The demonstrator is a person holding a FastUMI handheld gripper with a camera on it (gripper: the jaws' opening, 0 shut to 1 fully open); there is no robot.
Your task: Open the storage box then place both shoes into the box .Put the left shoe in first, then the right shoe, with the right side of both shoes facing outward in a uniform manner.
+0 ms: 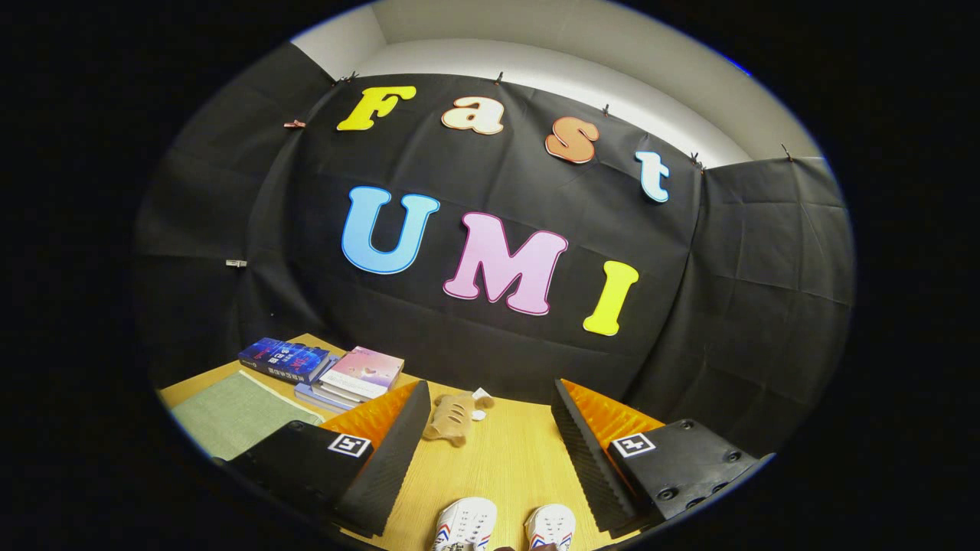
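Two white shoes (501, 526) sit closest, side by side on the desk (509, 459), low down between the two fingers. We see just their toes, with red and blue stripes on the sides. Held wide apart, the tongs (490, 459) grip nothing.

Further ahead on the desk lies a small tan plush toy (452, 417) with a little white tag. Off to the left are a green mat (233, 413) and a stack of books (325, 371), near the black cloth wall.

No storage box can be seen from here, so the job looks like it has just begun. The box must be opened first. To do this well, I think the tongs should turn to find the box before touching any shoe. After that, the left shoe goes in first.

Each finger has a small black and white square marker on it. The book covers have writing, but it is too small to read.
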